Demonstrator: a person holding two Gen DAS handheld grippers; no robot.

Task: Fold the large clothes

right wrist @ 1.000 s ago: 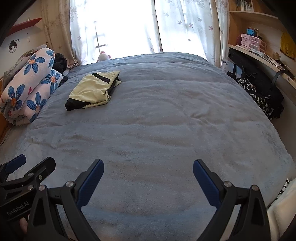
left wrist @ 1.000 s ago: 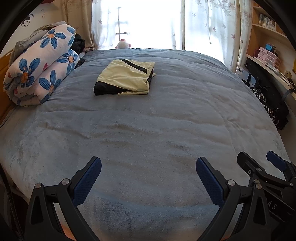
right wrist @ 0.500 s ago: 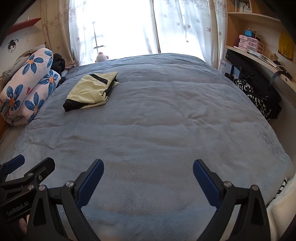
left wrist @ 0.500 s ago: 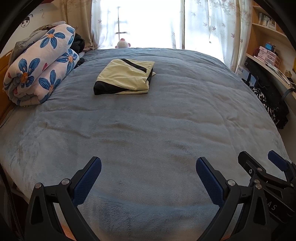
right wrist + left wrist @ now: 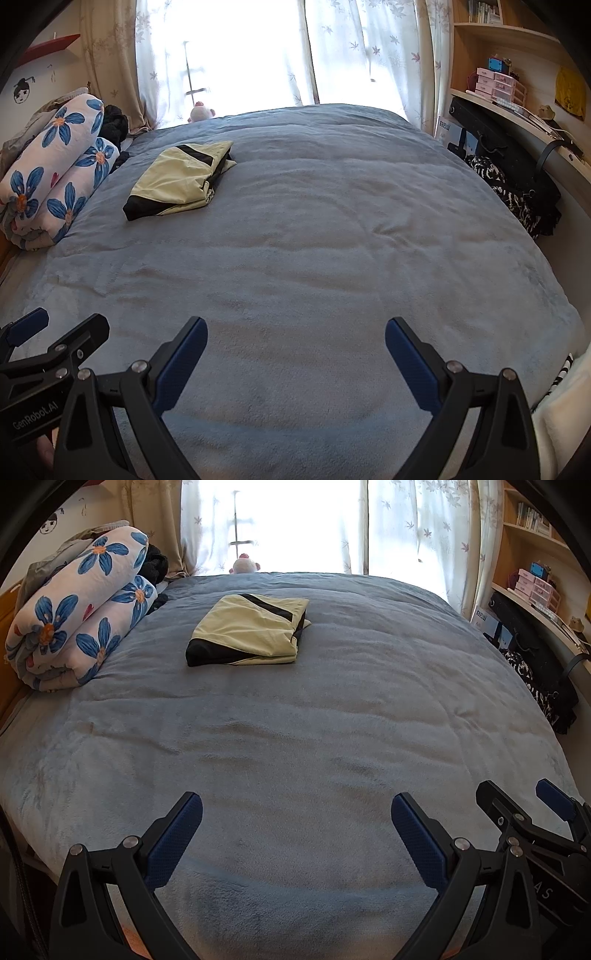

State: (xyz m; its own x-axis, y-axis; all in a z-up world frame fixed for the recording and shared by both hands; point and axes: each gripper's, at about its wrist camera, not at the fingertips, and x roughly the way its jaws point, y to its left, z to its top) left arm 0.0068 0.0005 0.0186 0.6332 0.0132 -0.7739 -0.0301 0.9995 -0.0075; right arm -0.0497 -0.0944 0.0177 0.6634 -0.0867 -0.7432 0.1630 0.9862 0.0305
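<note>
Garment (image 5: 246, 635) lies folded far up the bed (image 5: 295, 746), beside the floral quilt (image 5: 77, 616). Left gripper (image 5: 295, 834) and right gripper (image 5: 293, 354) hover over the near edge, jaws apart and empty, probably because folding appears finished.

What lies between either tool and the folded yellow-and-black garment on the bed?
Nothing visible. Only bare blue blanket stretches from the open left tool and open right tool to the folded garment. The floral quilt roll lies off to its left.
</note>
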